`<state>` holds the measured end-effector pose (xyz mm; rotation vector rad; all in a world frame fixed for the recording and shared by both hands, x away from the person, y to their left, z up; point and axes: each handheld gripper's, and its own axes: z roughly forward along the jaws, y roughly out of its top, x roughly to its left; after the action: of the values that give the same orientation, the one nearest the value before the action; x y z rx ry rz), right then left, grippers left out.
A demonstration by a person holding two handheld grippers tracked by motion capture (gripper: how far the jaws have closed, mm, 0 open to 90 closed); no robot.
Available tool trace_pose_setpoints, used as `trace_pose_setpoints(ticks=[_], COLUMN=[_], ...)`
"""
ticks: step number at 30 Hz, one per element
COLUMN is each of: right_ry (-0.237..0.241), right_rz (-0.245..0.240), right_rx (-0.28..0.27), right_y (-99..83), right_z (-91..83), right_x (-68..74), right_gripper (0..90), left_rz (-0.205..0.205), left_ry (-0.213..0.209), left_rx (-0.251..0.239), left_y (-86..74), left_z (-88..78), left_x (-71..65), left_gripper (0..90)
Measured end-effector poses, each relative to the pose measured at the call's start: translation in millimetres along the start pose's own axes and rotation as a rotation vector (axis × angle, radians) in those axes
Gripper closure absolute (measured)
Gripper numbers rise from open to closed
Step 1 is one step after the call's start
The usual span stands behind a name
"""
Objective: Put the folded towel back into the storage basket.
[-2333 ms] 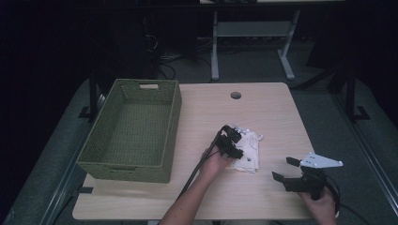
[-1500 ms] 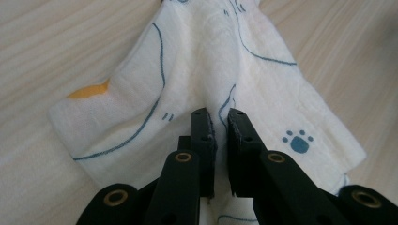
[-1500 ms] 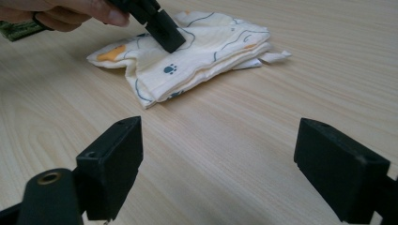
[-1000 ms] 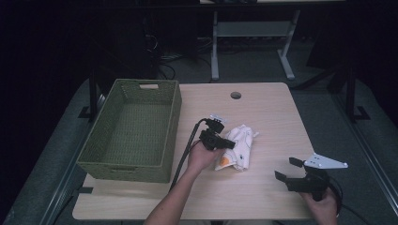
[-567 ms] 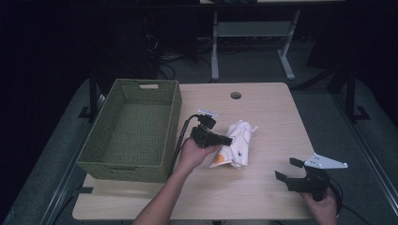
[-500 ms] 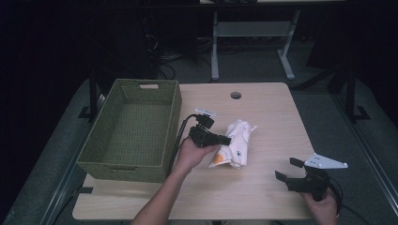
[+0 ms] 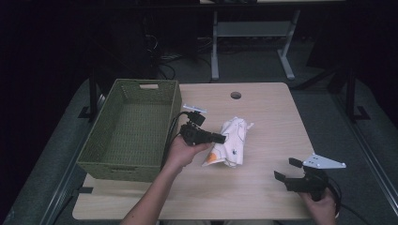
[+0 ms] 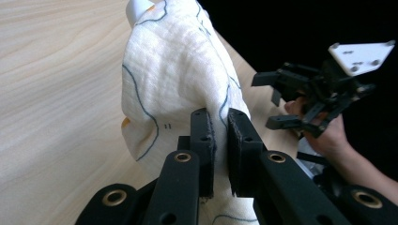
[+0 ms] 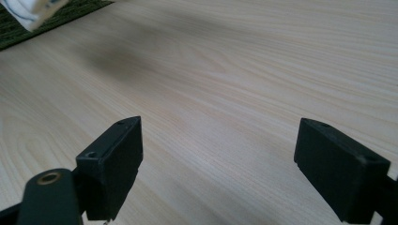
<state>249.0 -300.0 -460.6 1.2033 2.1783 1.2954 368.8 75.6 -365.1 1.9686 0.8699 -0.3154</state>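
The left claw is pinching a fold of the white cloth, seemingly lifting it off the surface toward the green basket, needing a carry over its rim, while the right claw is waiting wide open.

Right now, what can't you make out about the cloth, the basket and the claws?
- Cloth: its lower edge, in the left gripper view, is hidden behind the left claw pinching it.
- Cloth print: in the high view, too small to read the pattern.
- Basket: near inner wall hidden by its own rim, high view.
- Right claw: jaws cut off by the bottom edge, right gripper view.
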Motion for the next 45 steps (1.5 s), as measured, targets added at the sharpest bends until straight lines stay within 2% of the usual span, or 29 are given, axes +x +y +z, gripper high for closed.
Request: trace_pose_setpoints(ticks=[5,20,29,34,45], right_ry=[-0.002,-0.014,-0.018,-0.018,-0.019], right_rz=[0.007,0.003,0.003,0.006,0.003], right_rx=[0.002,0.016,0.019,0.024,0.025], right_y=[0.2,0.3,0.5,0.7,1.1], right_z=[0.7,4.7,5.7,6.7,7.1], right_x=[-0.5,-0.6,-0.5,-0.2,1.0], right_gripper=[15.5,15.5,15.5,15.4,15.4], left_rz=[0.016,0.006,0.003,-0.004,0.007], left_ry=[0.003,-0.031,-0.033,-0.03,-0.028], left_rx=[0.003,-0.02,-0.037,-0.059,-0.072], left_y=[2.2,2.7,3.8,4.5,7.3], left_z=[-7.7,-33.3,-50.7,-66.0,-84.8], left_x=[-2.1,-2.3,-1.0,0.5,-0.9], left_gripper=[82.8,82.8,82.9,82.9,82.9])
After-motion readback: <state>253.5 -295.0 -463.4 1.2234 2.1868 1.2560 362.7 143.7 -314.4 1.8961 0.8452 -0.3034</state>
